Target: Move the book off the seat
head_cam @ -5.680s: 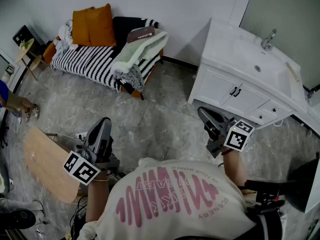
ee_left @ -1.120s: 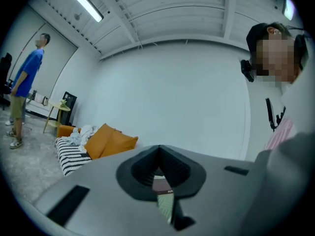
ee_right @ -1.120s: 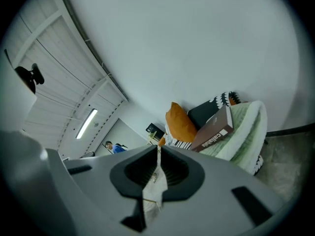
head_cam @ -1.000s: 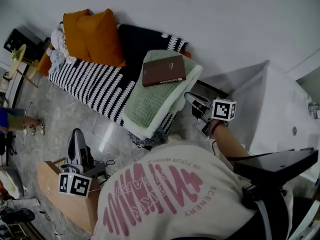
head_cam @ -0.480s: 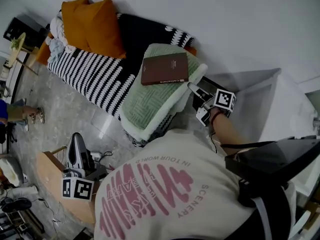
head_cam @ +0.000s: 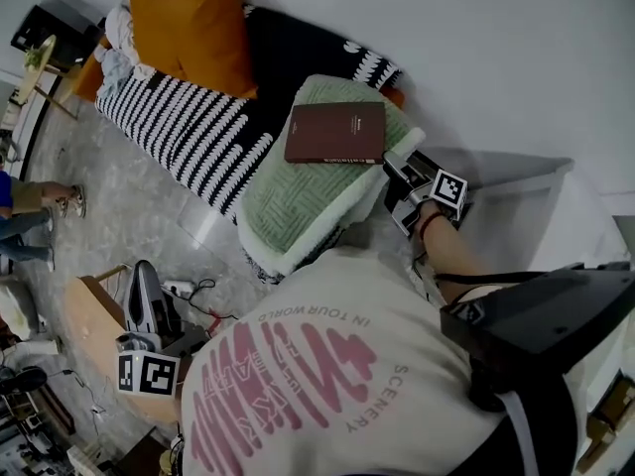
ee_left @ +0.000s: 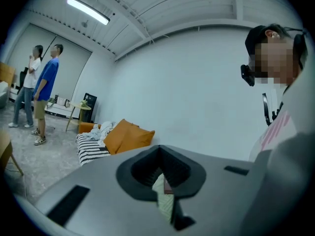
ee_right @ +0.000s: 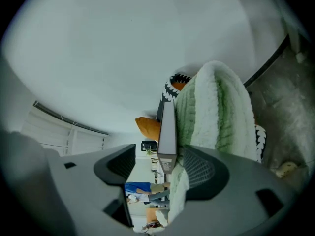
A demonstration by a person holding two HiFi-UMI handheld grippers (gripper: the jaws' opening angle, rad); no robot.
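Note:
A maroon book [head_cam: 335, 133] lies flat on a folded green blanket [head_cam: 298, 196] at the right end of the striped sofa [head_cam: 169, 127]. My right gripper [head_cam: 395, 173] is at the book's right edge. In the right gripper view the book [ee_right: 167, 127] shows edge-on, with its near end between the jaws of the right gripper [ee_right: 162, 167]. Those jaws are opening and do not press on the book. The green blanket [ee_right: 216, 112] bulges beside it. My left gripper [head_cam: 144, 286] hangs low at the left, far from the sofa. Its jaws [ee_left: 163, 193] are closed with nothing held.
Two orange cushions [head_cam: 193, 28] lean at the sofa's back left. A wooden table [head_cam: 94, 340] stands by my left gripper. A white cabinet [head_cam: 556, 216] is at the right. Two people [ee_left: 42, 90] stand across the room, and a small side table [head_cam: 40, 58] is near the sofa.
My right gripper has moved up to the book's right edge and its jaws have spread apart. The left gripper has stayed low by the wooden table.

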